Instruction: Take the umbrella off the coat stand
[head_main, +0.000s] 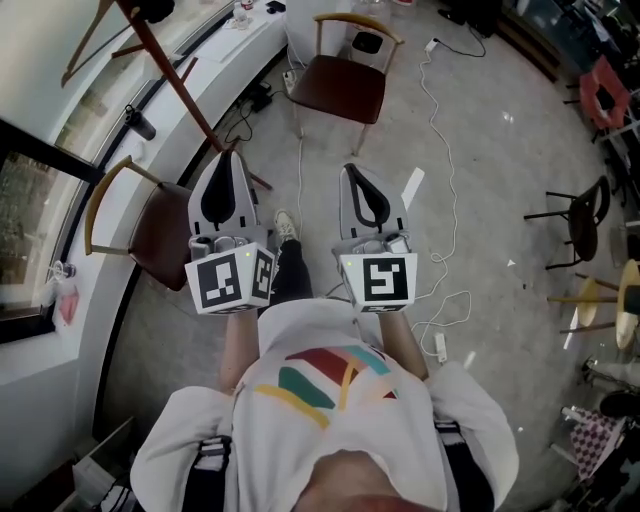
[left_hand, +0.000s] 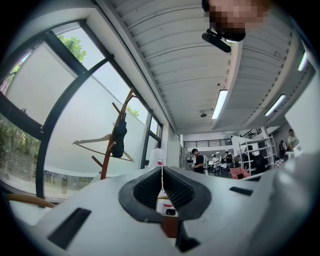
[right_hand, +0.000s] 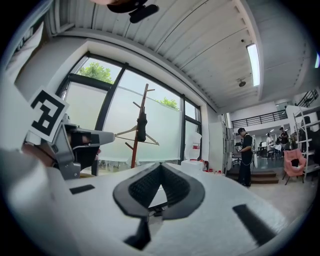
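Glass-walled office: black folded umbrella (right_hand: 142, 127) hangs on the reddish wooden coat stand (right_hand: 135, 152) by the window. Left tongs (left_hand: 162, 169) and right tongs (right_hand: 161, 165) are both closed, empty, well apart from it.

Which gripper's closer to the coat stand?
Left. The left gripper ends close to the coat stand at its base; the right gripper is alongside, on the far side from it.

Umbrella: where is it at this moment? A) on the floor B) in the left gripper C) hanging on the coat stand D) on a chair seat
C: the dark umbrella hangs on the coat stand; the left gripper and right gripper are shut, empty.
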